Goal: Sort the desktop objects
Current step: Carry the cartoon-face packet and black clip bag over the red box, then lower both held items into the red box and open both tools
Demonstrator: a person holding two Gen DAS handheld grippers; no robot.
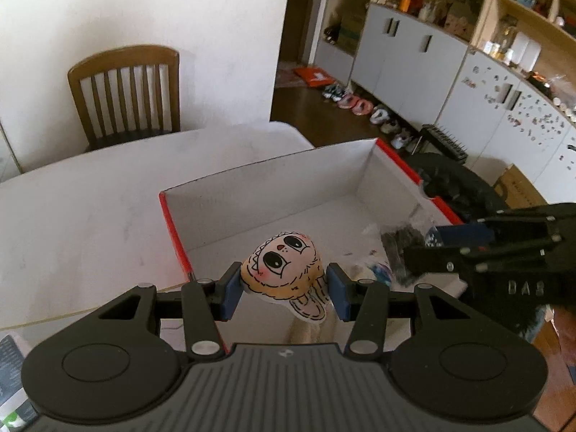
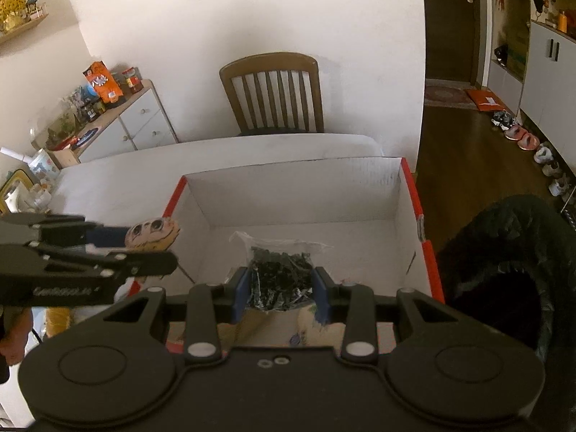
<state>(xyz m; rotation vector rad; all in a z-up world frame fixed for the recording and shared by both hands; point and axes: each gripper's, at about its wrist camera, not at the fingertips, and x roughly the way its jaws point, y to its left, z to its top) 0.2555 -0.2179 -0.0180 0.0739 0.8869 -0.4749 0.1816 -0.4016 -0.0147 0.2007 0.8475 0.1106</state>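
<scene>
Flanking the red-edged box [image 2: 410,187]: wooden chair [image 2: 273,93], black furry thing [image 2: 504,252].

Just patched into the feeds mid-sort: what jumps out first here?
The cartoon-face toy, big black eyes, sits gripped in the left claw above the near left corner of the red-edged white box. The right claw is shut on a clear bag of small black pieces over the box's near side. Behind the white table stands a wooden chair.
</scene>
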